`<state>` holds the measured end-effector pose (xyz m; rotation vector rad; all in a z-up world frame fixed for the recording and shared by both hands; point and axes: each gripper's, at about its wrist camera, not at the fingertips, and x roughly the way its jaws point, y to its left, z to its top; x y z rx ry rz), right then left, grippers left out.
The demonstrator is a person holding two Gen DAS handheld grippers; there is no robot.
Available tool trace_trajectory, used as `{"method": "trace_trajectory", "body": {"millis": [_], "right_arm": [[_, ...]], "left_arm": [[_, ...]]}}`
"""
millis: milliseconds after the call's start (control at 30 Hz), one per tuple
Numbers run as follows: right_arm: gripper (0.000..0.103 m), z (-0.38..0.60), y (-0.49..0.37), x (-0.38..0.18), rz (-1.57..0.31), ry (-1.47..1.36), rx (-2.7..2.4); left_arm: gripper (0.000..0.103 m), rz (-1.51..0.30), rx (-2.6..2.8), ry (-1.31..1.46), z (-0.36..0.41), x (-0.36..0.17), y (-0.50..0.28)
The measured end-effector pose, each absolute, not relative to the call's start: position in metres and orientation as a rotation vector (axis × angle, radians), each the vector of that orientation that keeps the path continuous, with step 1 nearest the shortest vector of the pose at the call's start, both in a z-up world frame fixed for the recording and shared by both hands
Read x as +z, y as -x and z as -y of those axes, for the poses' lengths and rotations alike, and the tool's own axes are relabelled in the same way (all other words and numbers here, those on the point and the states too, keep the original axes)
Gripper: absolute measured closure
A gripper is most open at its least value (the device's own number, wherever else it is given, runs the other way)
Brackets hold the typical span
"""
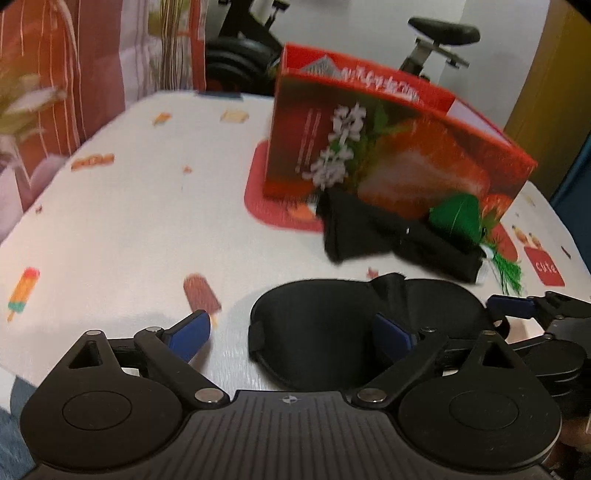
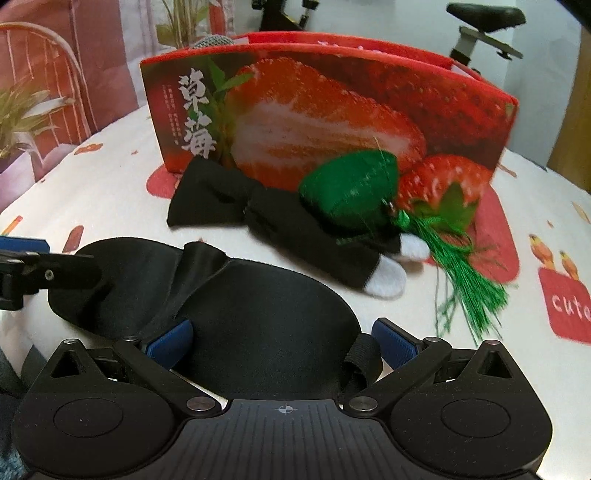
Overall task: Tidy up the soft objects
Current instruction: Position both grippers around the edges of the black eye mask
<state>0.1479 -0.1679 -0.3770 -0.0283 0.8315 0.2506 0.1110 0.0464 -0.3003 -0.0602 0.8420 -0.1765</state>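
Note:
A black sleep mask [image 1: 325,325] lies on the white printed tablecloth close in front of both grippers. My left gripper [image 1: 291,334] stands open around the mask's left half, its right pad [image 1: 391,336] over the fabric. My right gripper [image 2: 283,343] is open too, with the mask's [image 2: 258,314] right half and strap end between its fingers. Behind the mask lie black socks with white toes [image 2: 295,225] and a green stuffed sachet with a tassel [image 2: 351,188], both against a red strawberry-printed box [image 2: 332,110].
The box [image 1: 388,147] stands upright on a red mat [image 1: 273,206], with something grey showing above its far rim. An exercise bike [image 1: 439,33] and a red striped curtain [image 1: 55,74] stand beyond the table's far edge. Bare tablecloth [image 1: 147,206] stretches to the left.

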Motion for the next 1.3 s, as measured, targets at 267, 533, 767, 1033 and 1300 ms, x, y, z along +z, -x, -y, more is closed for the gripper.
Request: {"method": "trace_trajectory", "body": {"millis": [267, 533, 767, 1033, 1300], "right_arm": [[0.000, 0.170, -0.147, -0.382, -0.749, 0.031, 0.287], [0.000, 0.177, -0.139, -0.380, -0.735, 0.000, 0.294], [0.001, 0.193, -0.125, -0.377, -0.683, -0.053, 0.267], [0.009, 0.196, -0.125, -0.376, -0.700, -0.070, 0.248], [0.013, 0.193, -0.126, -0.378, -0.712, -0.073, 0.278]], "left_arm": [[0.013, -0.891, -0.171, 0.099, -0.050, -0.314, -0.124], [0.015, -0.878, -0.189, -0.007, -0.037, -0.318, -0.121], [0.015, -0.876, -0.191, -0.019, -0.037, -0.318, -0.120], [0.010, -0.884, -0.190, -0.002, -0.038, -0.318, -0.121], [0.015, -0.854, -0.209, 0.042, -0.041, -0.318, -0.119]]}}
